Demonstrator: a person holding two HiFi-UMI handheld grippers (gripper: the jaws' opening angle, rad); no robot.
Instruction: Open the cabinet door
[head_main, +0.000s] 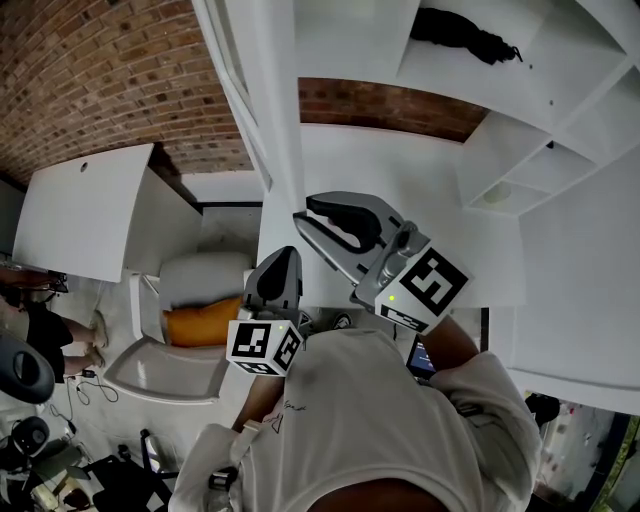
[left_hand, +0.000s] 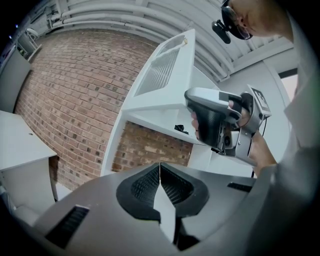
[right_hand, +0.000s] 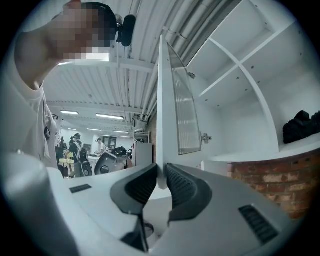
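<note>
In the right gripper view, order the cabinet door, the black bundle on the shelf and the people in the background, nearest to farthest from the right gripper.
1. Door: centre, its edge clamped in the right gripper's fingers.
2. Black bundle: right, on the shelf.
3. People: far left, across the room.

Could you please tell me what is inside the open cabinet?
One black bundle lies on a shelf of the cabinet; the other compartments that show look bare. Whatever lies behind the bundle is covered by it.
</note>
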